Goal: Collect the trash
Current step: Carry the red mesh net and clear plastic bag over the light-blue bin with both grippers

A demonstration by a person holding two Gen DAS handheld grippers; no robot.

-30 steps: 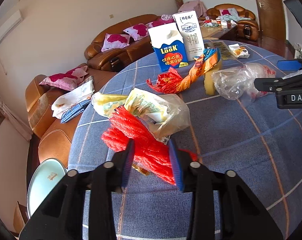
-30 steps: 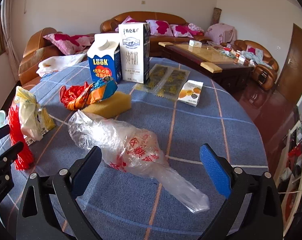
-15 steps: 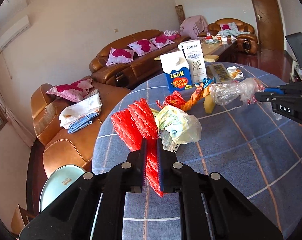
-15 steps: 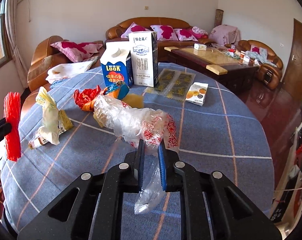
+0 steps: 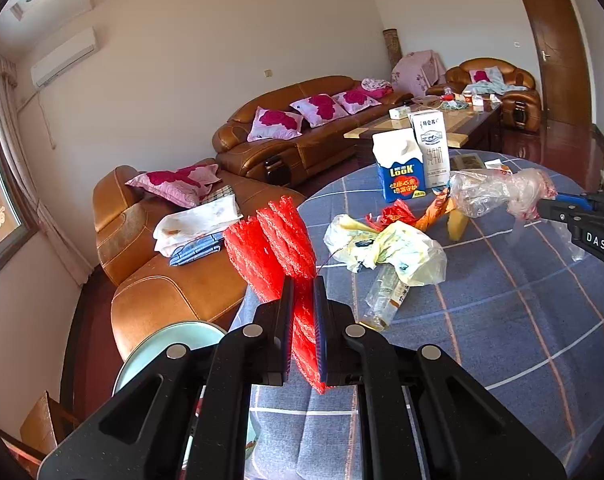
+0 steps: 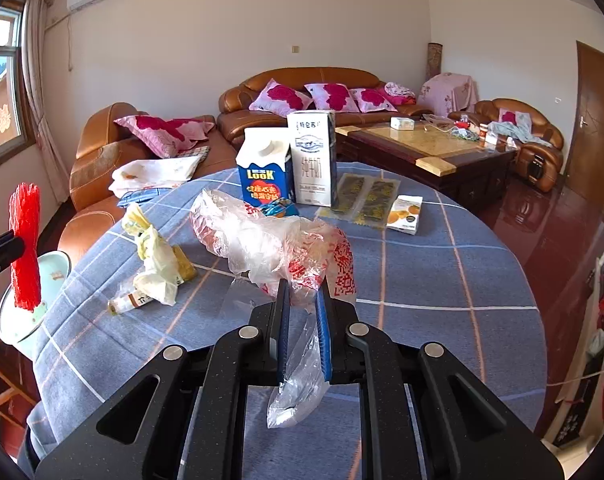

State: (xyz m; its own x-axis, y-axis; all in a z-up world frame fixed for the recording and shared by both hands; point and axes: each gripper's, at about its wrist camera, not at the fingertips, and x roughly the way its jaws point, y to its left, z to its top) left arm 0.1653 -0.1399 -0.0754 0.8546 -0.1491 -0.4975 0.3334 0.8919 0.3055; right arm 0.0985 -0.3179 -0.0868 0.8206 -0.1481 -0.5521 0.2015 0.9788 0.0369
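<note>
While each claw clenches trash, only the right view shows orange box (image 6: 406, 213).

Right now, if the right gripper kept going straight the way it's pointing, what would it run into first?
Probably the two milk cartons: the blue LOOK carton and the taller white carton stand upright straight ahead. The clear plastic bag clamped in its fingers would arrive first. Depth is uncertain.

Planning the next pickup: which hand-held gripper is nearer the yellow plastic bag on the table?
Left. The left hand-held gripper, shut on red foam netting, sits just beside the yellow plastic bag; the right hand-held gripper, clamping a clear bag, is farther across the table.
</note>
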